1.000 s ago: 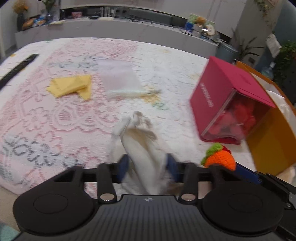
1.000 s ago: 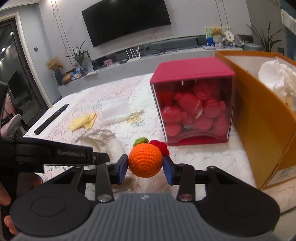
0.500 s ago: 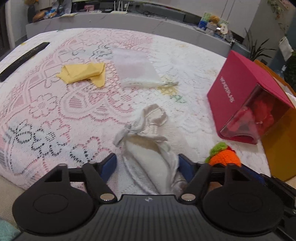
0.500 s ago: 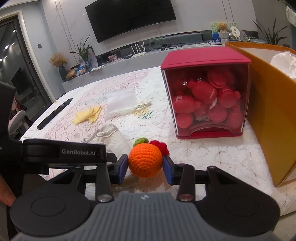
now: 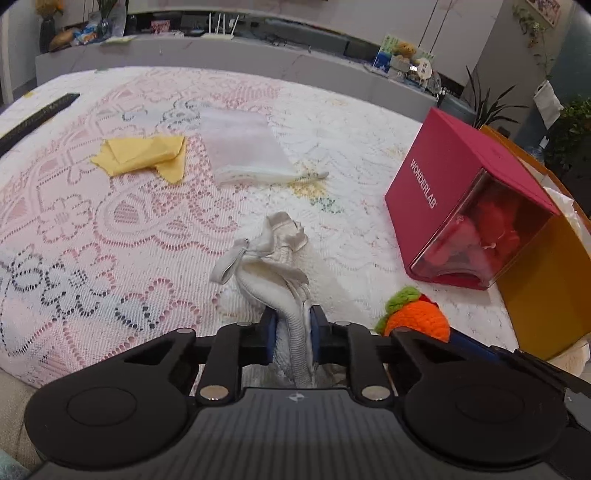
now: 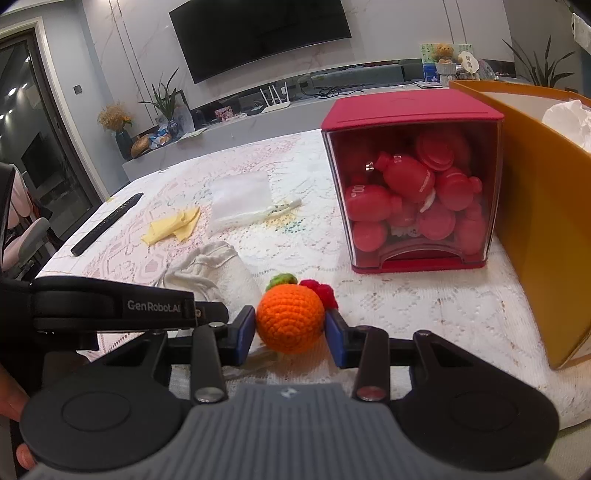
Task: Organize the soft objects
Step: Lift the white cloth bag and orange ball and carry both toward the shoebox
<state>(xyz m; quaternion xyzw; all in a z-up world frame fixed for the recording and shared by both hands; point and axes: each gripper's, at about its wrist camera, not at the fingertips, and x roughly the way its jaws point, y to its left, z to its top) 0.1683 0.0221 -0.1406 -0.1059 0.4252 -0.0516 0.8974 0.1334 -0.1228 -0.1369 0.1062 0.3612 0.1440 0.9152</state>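
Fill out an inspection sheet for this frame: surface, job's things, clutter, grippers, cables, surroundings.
Surface: lace tablecloth, pink and white.
Job's things: crumpled white cloth; orange crochet ball; yellow cloth; clear bag.
Clutter: red box of red bottles; orange box; black bar.
Grippers: left gripper has just been closing, cloth pinched between its pads; right gripper shut on the ball.
Cables: some on the far counter.
Surroundings: television, plants, glass door.

My left gripper (image 5: pixel 290 334) is hiding the bottom of the cream bag (image 5: pixel 271 266). The orange box (image 6: pixel 546 206) is running off the picture's edge. My black bar (image 6: pixel 110 308) is covering some bag.
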